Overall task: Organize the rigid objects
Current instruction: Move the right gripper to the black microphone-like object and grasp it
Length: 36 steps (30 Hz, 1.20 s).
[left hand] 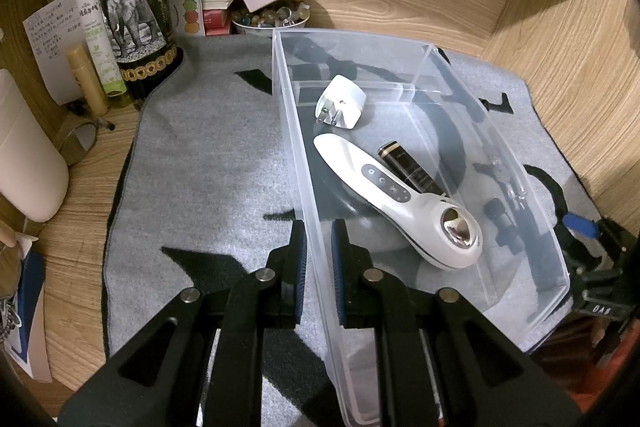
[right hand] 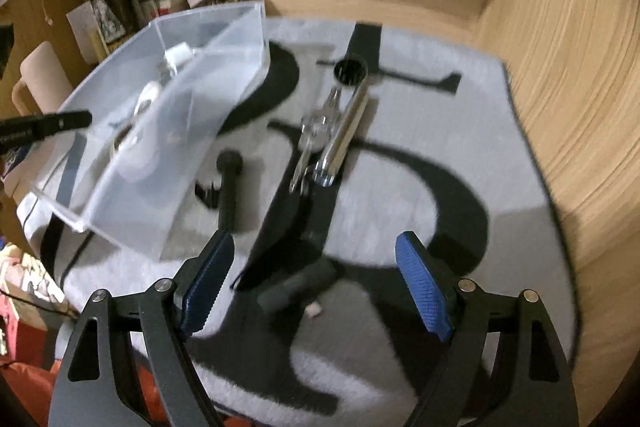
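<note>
A clear plastic bin stands on the grey mat. It holds a white plug adapter, a white handheld device and a dark cylinder. My left gripper is shut on the bin's left wall. In the right wrist view the bin is at the left. On the mat lie a shiny metal tube, a clear metal-and-glass piece, a black bolt-like piece and a dark grey cylinder. My right gripper is open above the grey cylinder.
A dark wine bottle, small bottles, papers and a bowl of stones crowd the back left. Wooden walls enclose the desk at the back and right. A white container stands at the left.
</note>
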{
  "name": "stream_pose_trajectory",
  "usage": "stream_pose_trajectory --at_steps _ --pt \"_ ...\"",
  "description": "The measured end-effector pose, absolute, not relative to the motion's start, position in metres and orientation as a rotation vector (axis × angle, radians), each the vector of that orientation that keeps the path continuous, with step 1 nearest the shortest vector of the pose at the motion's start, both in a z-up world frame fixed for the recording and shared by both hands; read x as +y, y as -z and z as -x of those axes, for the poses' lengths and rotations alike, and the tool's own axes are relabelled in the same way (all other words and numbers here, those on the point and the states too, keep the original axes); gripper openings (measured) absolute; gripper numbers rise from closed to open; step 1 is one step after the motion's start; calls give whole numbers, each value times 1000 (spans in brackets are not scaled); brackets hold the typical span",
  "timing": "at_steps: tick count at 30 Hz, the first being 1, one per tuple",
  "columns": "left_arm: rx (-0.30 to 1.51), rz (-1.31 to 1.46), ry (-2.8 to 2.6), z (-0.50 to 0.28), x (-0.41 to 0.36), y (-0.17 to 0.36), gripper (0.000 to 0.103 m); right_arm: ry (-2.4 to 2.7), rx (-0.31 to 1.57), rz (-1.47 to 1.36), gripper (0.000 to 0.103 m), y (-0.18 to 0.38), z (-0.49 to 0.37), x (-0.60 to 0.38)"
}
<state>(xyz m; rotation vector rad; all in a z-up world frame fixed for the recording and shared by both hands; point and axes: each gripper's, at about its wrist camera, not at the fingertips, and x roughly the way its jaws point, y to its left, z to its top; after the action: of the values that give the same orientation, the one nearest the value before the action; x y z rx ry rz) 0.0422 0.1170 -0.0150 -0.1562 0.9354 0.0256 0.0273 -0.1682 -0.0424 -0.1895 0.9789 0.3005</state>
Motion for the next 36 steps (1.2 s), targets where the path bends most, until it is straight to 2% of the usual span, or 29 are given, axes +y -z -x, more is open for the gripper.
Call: stream_pose_trajectory --at_steps 7,9,14,16,23,36 --pt "935 149 -33 -42 116 15 11 -307 1010 176 79 58 -19 -172" --pt "935 146 -35 -43 115 15 11 -300 990 203 73 58 -16 -171" --pt "932 140 -38 -42 115 15 11 -331 974 226 45 55 -12 -169" --pt "932 142 -38 -42 116 15 11 -338 972 220 40 54 -12 -168" --pt "932 139 -38 -42 115 15 11 -307 949 198 40 48 -14 -173" --pt "932 142 -39 -43 114 15 11 -294 780 189 40 -6 -30 -168"
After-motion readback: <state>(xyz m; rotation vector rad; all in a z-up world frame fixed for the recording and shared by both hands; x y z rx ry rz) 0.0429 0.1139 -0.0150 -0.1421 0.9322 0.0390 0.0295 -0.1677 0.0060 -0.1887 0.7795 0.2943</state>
